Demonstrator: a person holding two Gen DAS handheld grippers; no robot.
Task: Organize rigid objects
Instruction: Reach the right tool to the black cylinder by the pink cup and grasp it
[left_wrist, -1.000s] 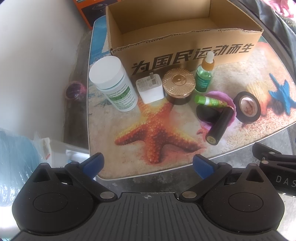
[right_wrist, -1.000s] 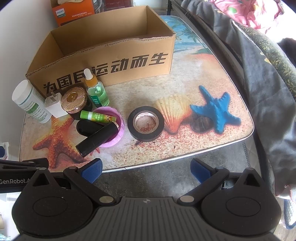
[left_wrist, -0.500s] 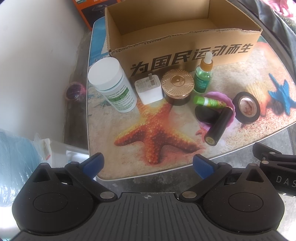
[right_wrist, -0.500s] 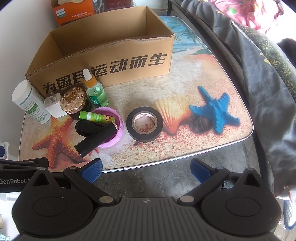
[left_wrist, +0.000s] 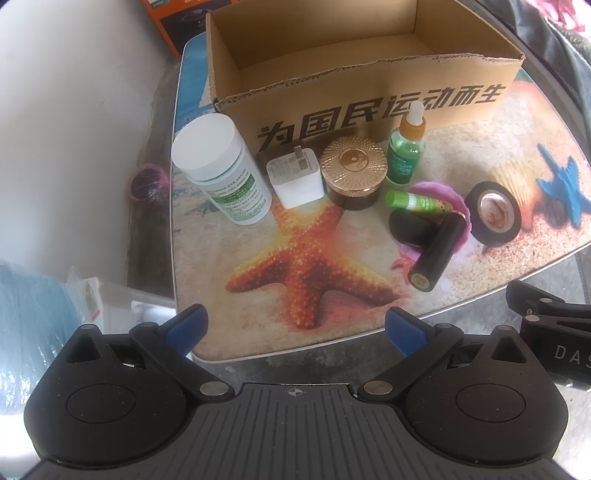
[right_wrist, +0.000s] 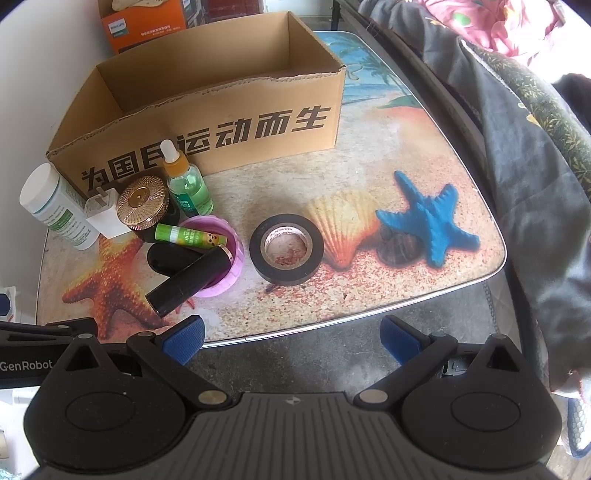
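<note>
- Left gripper: blue-padded fingers spread wide, holding nothing, hovering off the near edge of the beach-print glass table.
- Right gripper: fingers also wide apart, nothing held, off the same near edge.
- Only the right view shows the orange printed carton behind the open brown cardboard box, and the dark cloth along the table's right edge.
- Only the left view shows the white wall and the plastic bags beyond the table's left edge.
- Row along the box front: white pill bottle upright at the left edge, white plug adapter, gold-lidded jar, green dropper bottle upright.
- Black cylinder tube lies across the pink lid, long axis running from the near edge towards the box.
- Green lip-balm stick lies roughly parallel to the box front.
- Black tape roll lies flat, just right of the lid.
</note>
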